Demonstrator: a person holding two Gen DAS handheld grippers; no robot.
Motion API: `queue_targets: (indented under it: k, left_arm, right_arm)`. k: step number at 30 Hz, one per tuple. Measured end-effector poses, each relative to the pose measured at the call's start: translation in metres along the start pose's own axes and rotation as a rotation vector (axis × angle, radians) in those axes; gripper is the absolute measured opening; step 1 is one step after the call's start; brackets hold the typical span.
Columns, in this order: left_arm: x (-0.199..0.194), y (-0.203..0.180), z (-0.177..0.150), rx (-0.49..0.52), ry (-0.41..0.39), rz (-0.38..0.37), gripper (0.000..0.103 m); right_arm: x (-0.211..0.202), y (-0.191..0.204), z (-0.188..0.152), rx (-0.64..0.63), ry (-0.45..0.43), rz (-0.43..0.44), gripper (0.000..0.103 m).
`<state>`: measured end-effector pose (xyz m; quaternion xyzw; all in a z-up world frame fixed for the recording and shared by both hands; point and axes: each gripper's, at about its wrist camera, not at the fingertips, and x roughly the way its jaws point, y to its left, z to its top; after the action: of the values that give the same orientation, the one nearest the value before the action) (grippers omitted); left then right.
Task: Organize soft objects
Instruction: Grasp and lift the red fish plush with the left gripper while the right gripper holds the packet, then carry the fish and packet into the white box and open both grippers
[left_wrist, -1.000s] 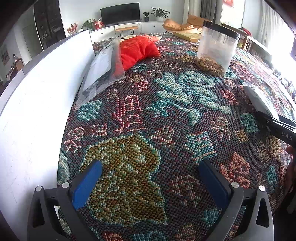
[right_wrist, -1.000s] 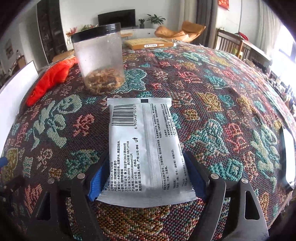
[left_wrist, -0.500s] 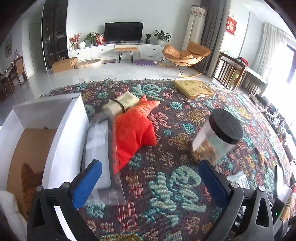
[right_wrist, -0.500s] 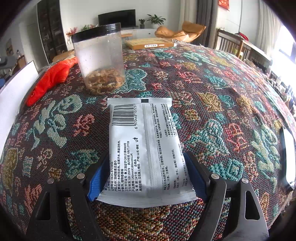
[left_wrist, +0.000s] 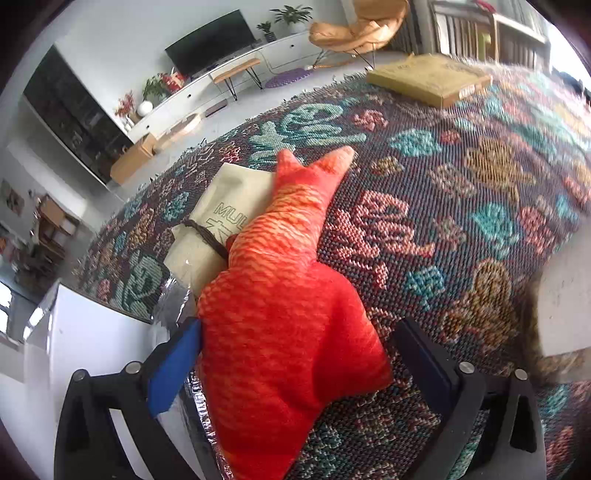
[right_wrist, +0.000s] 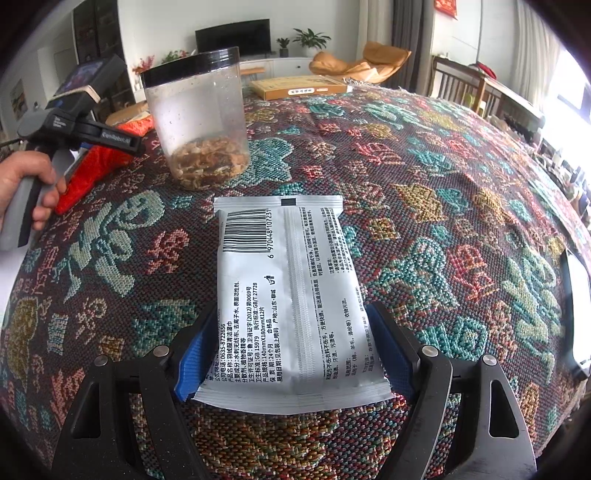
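Patterned cloth (right_wrist: 424, 206) right of the white packet (right_wrist: 291, 291) lies open for passage; the clear jar (right_wrist: 199, 118) stands just beyond the packet; the white box wall (left_wrist: 85, 347) bounds the red fish cushion (left_wrist: 280, 314) on the left.

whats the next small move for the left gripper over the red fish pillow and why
Probably keep closing the left gripper on the red fish pillow. Its jaws are closing with the pillow's wide end between them: the left blue pad is at the fabric, while the right one is apart from it, so there is no grip yet. The right gripper straddles the white wipes packet and can wait.
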<state>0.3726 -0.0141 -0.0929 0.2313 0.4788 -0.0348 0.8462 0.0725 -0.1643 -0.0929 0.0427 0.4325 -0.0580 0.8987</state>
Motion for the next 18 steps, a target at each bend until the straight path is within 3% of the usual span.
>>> queue_targets:
  k: [3, 4, 7, 14, 18]
  left_arm:
    - [-0.013, -0.003, -0.002, 0.024, -0.025, 0.018, 0.045]
    - [-0.019, 0.001, -0.003, 0.009, -0.039, -0.017, 0.038]
    - [-0.048, 0.023, -0.009, -0.097, -0.072, -0.180, 0.034]
    - [-0.164, 0.076, -0.056, -0.332, -0.249, -0.599, 0.034]
    - [-0.213, 0.107, -0.096, -0.396, -0.310, -0.690, 0.034]
  right_arm:
    - [-0.002, -0.010, 0.002, 0.055, -0.014, 0.054, 0.070]
    - [-0.001, -0.014, 0.003, 0.068, -0.015, 0.065, 0.069]
    - [-0.005, -0.022, 0.005, 0.124, -0.028, 0.116, 0.067]
    - [-0.028, -0.045, 0.004, 0.255, -0.132, 0.180, 0.067]
    - [-0.037, -0.043, 0.004, 0.261, -0.163, 0.202, 0.067]
